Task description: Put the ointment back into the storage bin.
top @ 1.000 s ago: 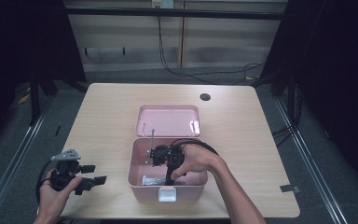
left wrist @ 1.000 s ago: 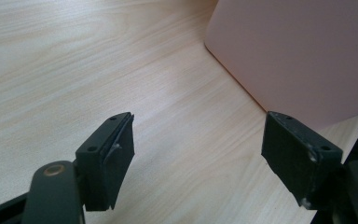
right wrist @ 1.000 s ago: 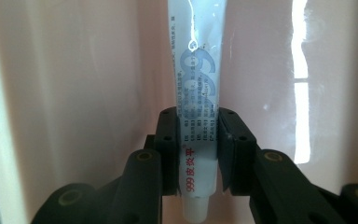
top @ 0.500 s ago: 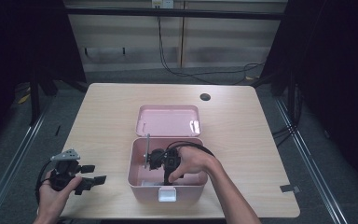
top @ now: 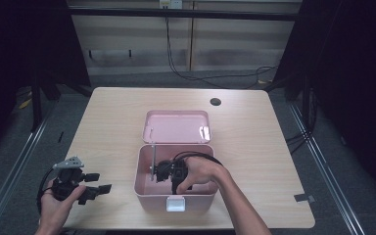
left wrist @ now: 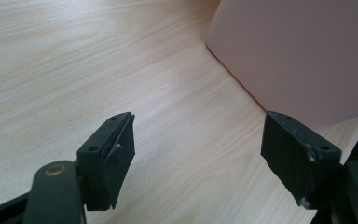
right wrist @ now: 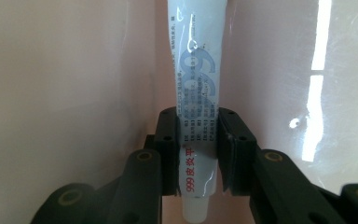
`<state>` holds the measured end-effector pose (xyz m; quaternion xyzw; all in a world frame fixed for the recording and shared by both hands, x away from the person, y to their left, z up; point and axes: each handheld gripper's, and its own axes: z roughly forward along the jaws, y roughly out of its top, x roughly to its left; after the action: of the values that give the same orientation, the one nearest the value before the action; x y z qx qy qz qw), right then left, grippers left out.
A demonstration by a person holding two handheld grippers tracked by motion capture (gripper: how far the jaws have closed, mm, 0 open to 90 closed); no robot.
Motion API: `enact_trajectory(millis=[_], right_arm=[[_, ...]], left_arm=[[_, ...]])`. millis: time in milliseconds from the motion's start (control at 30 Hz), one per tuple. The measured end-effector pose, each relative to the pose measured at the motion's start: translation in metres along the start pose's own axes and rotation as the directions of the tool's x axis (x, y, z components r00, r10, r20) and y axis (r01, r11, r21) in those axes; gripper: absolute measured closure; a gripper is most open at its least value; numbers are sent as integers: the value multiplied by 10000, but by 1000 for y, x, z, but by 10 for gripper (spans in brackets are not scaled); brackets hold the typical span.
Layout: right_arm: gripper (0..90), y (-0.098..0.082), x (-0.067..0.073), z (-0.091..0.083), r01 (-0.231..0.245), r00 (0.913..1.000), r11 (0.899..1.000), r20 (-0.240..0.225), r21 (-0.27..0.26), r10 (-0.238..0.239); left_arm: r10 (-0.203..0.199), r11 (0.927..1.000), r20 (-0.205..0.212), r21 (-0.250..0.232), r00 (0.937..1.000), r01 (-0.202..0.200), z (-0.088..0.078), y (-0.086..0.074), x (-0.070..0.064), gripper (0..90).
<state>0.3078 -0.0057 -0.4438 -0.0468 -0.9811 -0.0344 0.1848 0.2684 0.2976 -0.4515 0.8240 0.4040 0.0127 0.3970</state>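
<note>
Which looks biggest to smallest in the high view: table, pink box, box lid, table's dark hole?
1. table
2. pink box; the box lid looks nearly the same size, so that order is unsure
3. dark hole

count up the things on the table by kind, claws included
pink box: 1
white tube held in the right claw: 1
claws, counting the left claw too: 2
total: 4
</note>
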Motion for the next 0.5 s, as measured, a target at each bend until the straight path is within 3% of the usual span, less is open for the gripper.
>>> enact_trajectory(millis=[233,500], right_arm=[[718,0,-2,6,126,9996,9995,-247,304,-118],[715,1,-3,8,61,9998,9993,-205,364,-53]], left_arm=[[25,10000,-8,29,10000,-25,0,0,1,257],[-10,10000,-7,-20,10000,10,-1,0,1,257]])
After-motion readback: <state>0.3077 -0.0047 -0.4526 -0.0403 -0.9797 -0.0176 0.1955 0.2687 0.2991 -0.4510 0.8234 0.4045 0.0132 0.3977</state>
